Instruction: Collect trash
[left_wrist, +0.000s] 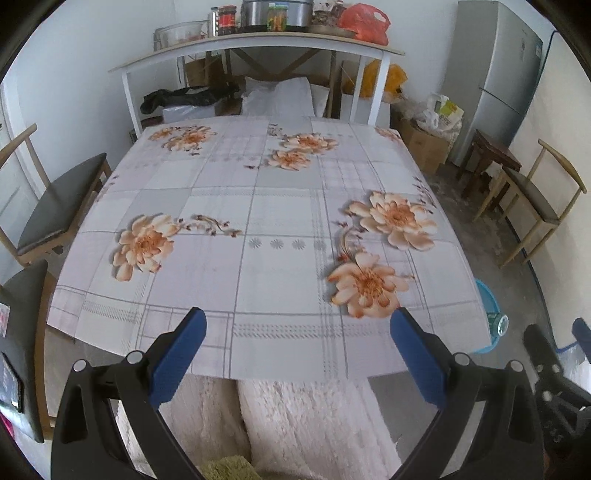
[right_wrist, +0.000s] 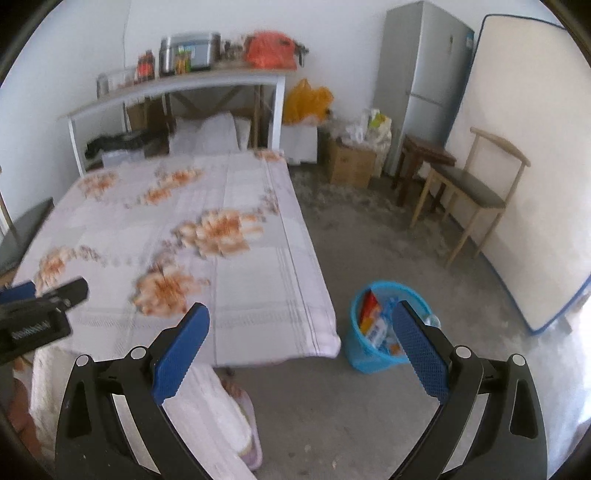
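A blue plastic trash basket (right_wrist: 373, 354) stands on the floor right of the table and holds wrappers and a plastic bottle; its edge also shows in the left wrist view (left_wrist: 489, 306). The table (left_wrist: 258, 229) wears a flowered cloth with nothing lying on it. My left gripper (left_wrist: 297, 321) is open and empty above the table's near edge. My right gripper (right_wrist: 301, 317) is open and empty, high above the floor beside the table's near right corner, with the basket just behind its right finger. The left gripper also shows at the left of the right wrist view (right_wrist: 44, 295).
Wooden chairs stand on the left (left_wrist: 55, 206) and on the right (right_wrist: 469, 192). A shelf unit (left_wrist: 255, 48) with jars and bags stands behind the table. A fridge (right_wrist: 424, 74), a cardboard box (right_wrist: 349, 166) and a leaning mattress (right_wrist: 524, 177) are at the right.
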